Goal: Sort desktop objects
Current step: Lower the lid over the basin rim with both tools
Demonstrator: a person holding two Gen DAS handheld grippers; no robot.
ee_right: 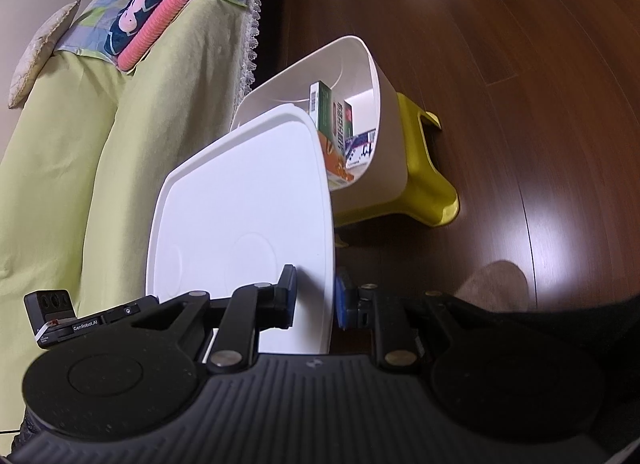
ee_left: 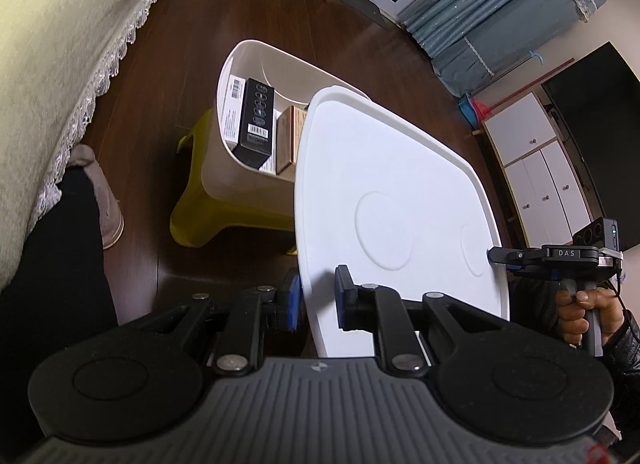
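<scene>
Left wrist view shows the left gripper (ee_left: pixel 316 298) pinching the near left edge of a white lid (ee_left: pixel 384 192), blue pads either side of its rim. The right gripper (ee_right: pixel 316 298) clamps the opposite edge, a hand (ee_left: pixel 580 314) on its handle. Beyond the lid, a white bin (ee_right: pixel 384 152) of boxes, including a black box (ee_left: pixel 256 120), sits on a yellow stool (ee_right: pixel 428 188) on the floor.

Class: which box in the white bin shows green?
The green box, standing tallest by the lid's edge; the blue-and-white box beside it sits lower.
</scene>
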